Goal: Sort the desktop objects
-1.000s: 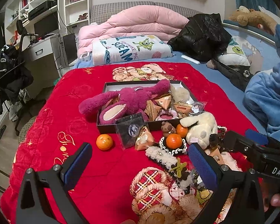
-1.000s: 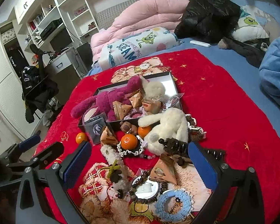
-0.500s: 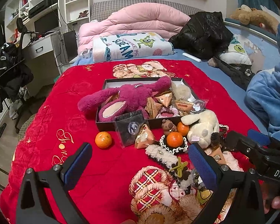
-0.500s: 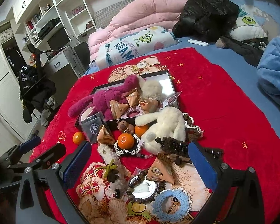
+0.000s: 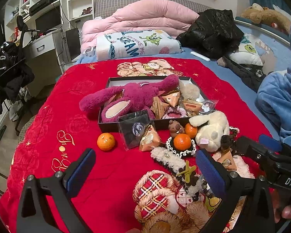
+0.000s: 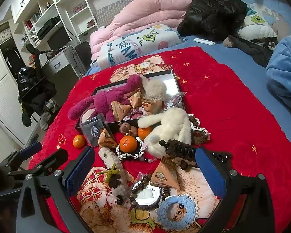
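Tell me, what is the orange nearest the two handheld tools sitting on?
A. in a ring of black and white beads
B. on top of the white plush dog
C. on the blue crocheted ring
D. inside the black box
A: the orange rests in the middle of the black and white bead ring on the red blanket, in front of the black box and beside the white plush dog.

The white plush dog (image 6: 168, 126) hides the box (image 6: 99, 89) corner.

plush bear (image 5: 137, 97) in box (image 5: 106, 125), oranges (image 5: 106, 141) before it
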{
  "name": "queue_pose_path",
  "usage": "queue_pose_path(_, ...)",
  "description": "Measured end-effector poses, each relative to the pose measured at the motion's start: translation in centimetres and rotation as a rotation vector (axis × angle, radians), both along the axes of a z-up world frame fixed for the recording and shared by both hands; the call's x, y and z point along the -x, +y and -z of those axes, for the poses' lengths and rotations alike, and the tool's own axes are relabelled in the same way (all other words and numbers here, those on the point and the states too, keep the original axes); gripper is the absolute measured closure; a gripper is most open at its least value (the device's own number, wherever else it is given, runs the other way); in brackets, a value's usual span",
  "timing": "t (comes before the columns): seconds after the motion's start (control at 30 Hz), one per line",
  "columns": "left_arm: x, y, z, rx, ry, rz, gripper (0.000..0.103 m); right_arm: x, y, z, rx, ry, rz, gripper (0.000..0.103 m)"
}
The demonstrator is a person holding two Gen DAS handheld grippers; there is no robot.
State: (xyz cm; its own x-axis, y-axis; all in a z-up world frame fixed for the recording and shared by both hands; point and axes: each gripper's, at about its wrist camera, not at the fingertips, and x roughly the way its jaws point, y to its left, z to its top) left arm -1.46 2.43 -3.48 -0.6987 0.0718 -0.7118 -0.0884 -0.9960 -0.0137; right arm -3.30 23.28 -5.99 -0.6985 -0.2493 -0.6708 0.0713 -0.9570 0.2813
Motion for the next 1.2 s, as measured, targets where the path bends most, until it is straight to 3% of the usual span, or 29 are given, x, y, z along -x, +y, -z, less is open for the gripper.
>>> queue_pose_path(0.33,1.1,0.7,1.7,-0.005,-0.056,0.008,0.000,0.6,0.5,0.9,-0.021,-0.049,0.029,0.000)
queue_pose_path(0.87,3.7,3.1,7.3,0.043,-0.192,0.045,0.000,2.5,1.5,5.3,-0.051,-0.235,0.058,0.000)
queue_pose_path(1.2,4.2,2.9,8.5,-0.039,-0.223,0.065,0.000,2.9,2.2,7.3,-0.004,-0.295,0.080,0.000)
